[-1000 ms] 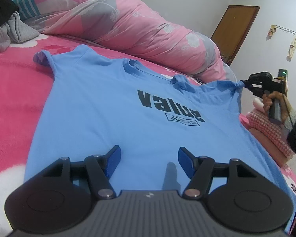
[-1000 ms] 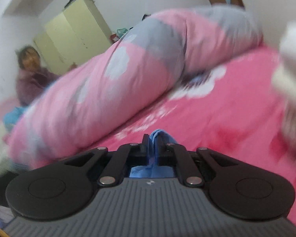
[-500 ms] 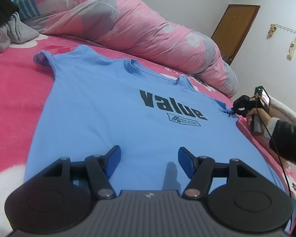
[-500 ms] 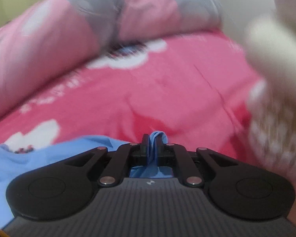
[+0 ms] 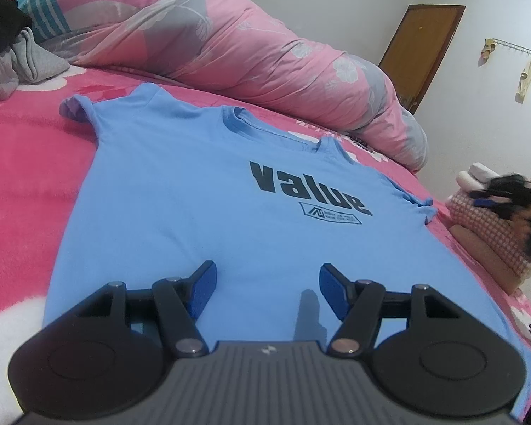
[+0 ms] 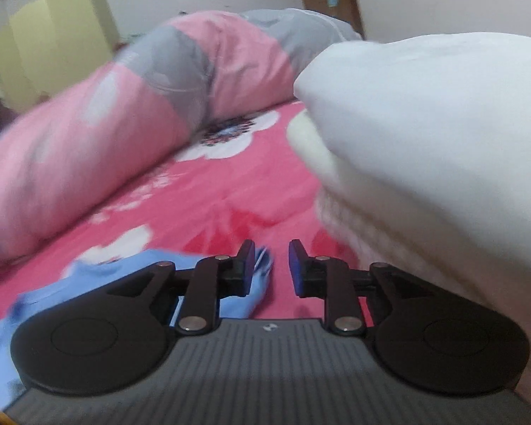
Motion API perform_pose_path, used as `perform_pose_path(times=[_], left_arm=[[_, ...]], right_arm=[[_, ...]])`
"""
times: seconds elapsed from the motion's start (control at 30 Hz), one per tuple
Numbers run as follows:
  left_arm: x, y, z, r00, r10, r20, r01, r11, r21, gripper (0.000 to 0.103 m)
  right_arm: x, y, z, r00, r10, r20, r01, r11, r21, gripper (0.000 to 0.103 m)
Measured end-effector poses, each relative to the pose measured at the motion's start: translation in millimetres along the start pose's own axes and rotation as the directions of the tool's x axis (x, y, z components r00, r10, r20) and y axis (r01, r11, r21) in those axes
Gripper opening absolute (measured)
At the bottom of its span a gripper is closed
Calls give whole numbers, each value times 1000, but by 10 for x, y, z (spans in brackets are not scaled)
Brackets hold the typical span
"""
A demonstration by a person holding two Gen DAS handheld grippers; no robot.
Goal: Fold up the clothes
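A light blue T-shirt (image 5: 201,191) with black "value" print lies spread flat, front up, on the pink bed. My left gripper (image 5: 267,283) is open and hovers over the shirt's hem, holding nothing. My right gripper (image 6: 272,265) is open just past the shirt's right sleeve (image 6: 262,276), which lies on the bed beside its left finger. In the left wrist view the right gripper (image 5: 492,194) shows blurred at the far right, off the sleeve tip (image 5: 426,212).
A rolled pink and grey quilt (image 5: 230,46) lies along the bed's far side. Grey clothes (image 5: 14,67) are heaped at the left. A stack of white and checked bedding (image 6: 442,134) stands close on the right. A brown door (image 5: 428,46) is behind.
My right gripper pulled the right sleeve outward and down onto the bed, then opened and let it go. The shirt now lies flat. My left gripper has not moved.
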State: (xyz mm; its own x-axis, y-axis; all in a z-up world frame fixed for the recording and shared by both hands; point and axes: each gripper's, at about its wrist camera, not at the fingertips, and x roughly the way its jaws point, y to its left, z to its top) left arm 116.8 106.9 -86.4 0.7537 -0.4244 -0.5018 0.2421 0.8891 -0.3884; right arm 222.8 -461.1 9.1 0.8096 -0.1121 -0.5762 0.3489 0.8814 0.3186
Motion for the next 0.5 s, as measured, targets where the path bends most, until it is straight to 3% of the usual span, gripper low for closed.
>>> perform_pose_path(times=[0.1,0.23,0.37,0.5], left_arm=[[-1,-5,-2,1000,1,0,-1,1000,1,66],[3,-9,-4,1000,1,1,-1,1000,0,66],[2,-19,-6,1000,6,0,-6,1000,7,66],[0,-29,-11,1000,10,1,-10,1000,11,66]], right_arm=[[-547,-66,-262,994,103,-36,-103,995,4,20],[-1264,-233,-871,962,236,-140,-237,971,4,20],[-1648,-414,-1504,936,259,-239,-273,961,-30,20],[-1828,-472,-1866,917,299,-265,-315,949,-19,21]])
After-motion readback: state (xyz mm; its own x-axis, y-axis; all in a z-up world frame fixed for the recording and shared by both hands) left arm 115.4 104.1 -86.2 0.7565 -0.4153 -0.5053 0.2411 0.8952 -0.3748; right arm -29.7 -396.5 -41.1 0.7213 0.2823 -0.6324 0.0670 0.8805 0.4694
